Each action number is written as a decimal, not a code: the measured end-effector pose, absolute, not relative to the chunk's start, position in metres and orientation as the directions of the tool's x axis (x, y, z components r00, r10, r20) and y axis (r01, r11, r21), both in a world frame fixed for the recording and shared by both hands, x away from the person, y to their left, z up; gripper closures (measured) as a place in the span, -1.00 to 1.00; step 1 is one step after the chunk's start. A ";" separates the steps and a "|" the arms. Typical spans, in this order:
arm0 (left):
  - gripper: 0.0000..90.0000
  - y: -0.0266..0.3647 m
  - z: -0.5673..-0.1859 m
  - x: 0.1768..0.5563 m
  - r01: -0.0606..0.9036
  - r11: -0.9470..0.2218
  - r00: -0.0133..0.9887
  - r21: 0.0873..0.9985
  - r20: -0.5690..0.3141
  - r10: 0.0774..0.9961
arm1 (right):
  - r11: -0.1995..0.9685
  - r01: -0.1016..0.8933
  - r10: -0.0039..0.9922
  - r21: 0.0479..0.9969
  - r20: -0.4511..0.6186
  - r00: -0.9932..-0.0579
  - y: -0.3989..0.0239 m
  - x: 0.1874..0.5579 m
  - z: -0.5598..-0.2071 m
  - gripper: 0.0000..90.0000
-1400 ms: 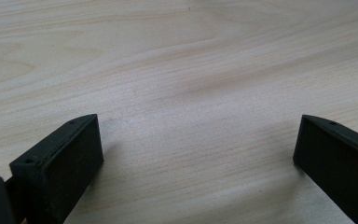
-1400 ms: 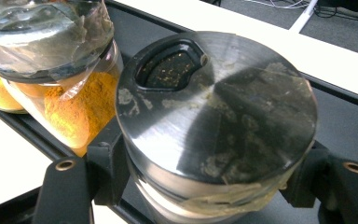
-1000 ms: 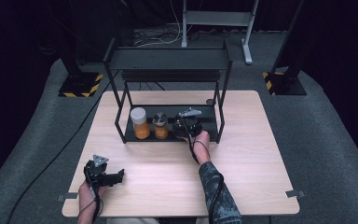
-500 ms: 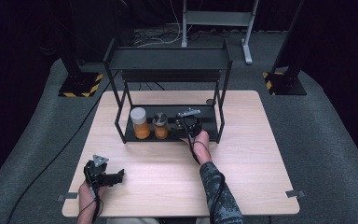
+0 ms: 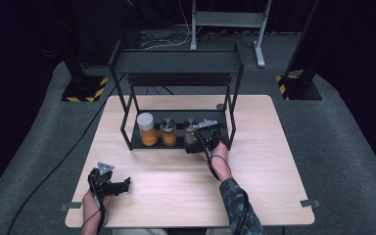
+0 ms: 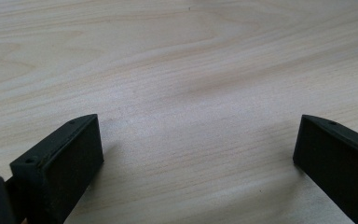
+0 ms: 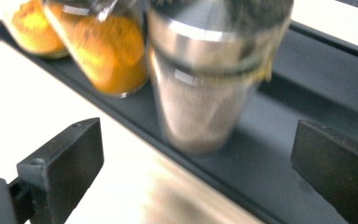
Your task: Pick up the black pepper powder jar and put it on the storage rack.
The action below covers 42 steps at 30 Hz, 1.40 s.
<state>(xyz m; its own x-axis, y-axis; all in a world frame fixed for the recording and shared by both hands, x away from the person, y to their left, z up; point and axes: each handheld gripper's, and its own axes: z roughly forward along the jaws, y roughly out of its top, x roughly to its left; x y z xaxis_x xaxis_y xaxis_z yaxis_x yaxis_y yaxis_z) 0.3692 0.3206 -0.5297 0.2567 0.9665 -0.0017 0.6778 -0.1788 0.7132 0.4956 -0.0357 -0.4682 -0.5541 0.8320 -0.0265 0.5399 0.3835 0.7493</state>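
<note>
Jar: a clear spice jar (image 7: 205, 88) with a steel cap, filled with pale brownish grains (image 5: 191, 131).
Pose: upright, lid on.
Place: bottom shelf (image 7: 279, 140) of the black rack, near its front edge.
Neighbours: rightmost of three, just beside a steel-capped jar of orange powder (image 5: 168, 133).

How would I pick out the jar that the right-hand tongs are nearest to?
Find the black metal rack at the far side of the wooden table. Three jars stand in a row on its bottom shelf; take the rightmost jar, just ahead of the right tongs. It has a metal lid and pale greyish contents, while its neighbours hold orange.
</note>
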 end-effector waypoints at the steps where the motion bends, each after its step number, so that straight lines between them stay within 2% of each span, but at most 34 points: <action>1: -0.98 0.321 -0.530 0.369 0.678 -0.179 0.257 0.713 -0.001 0.966 | 0.386 0.534 0.830 0.752 -0.031 -0.557 -0.038 0.492 -0.468 -0.97; 22: -0.98 0.321 -0.530 0.369 0.678 -0.179 0.257 0.713 -0.001 0.966 | 0.407 0.507 0.825 0.760 -0.067 -0.561 -0.108 0.414 -0.480 -1.00; 42: -0.98 0.321 -0.530 0.369 0.679 -0.178 0.257 0.712 -0.002 0.967 | 0.337 0.549 0.864 0.765 -0.020 -0.503 -0.183 0.358 -0.517 -1.00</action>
